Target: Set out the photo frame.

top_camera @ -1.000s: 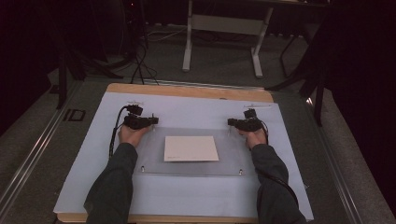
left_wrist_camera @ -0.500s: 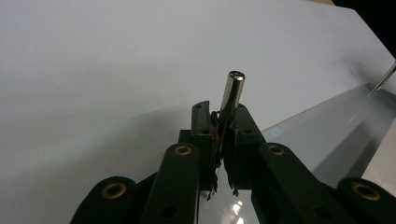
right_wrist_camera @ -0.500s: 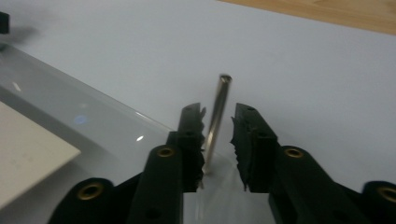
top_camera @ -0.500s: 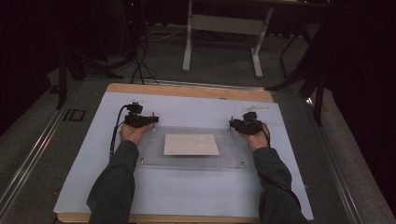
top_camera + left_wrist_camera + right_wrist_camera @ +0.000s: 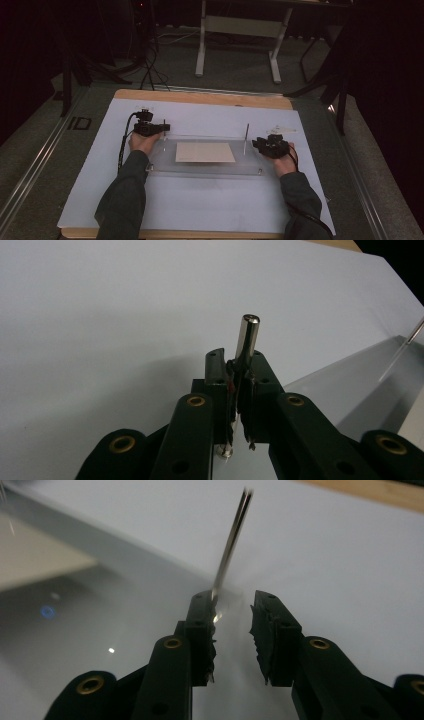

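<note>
A clear acrylic plate (image 5: 250, 162) lies on the white sheet, with a beige card (image 5: 205, 152) at its middle. My left gripper (image 5: 164, 128) is at the plate's far left corner, shut on a short metal pin (image 5: 247, 338) that stands up between its jaws (image 5: 239, 371). At the far right corner a thin metal pin (image 5: 245, 138) stands upright. My right gripper (image 5: 257, 144) is just right of it, open (image 5: 233, 630). In the right gripper view the pin (image 5: 231, 541) rises blurred beside the left jaw's tip, with nothing between the jaws.
The white sheet (image 5: 210, 205) covers most of the wooden table (image 5: 200, 97). Small fasteners sit at the plate's near corners (image 5: 259, 171). Past the table's far edge is a dark floor with a white stand (image 5: 239, 30) and cables.
My right gripper has drawn back toward the person and a little to the right, away from the upright pin. The left gripper has stayed at the far left corner.
</note>
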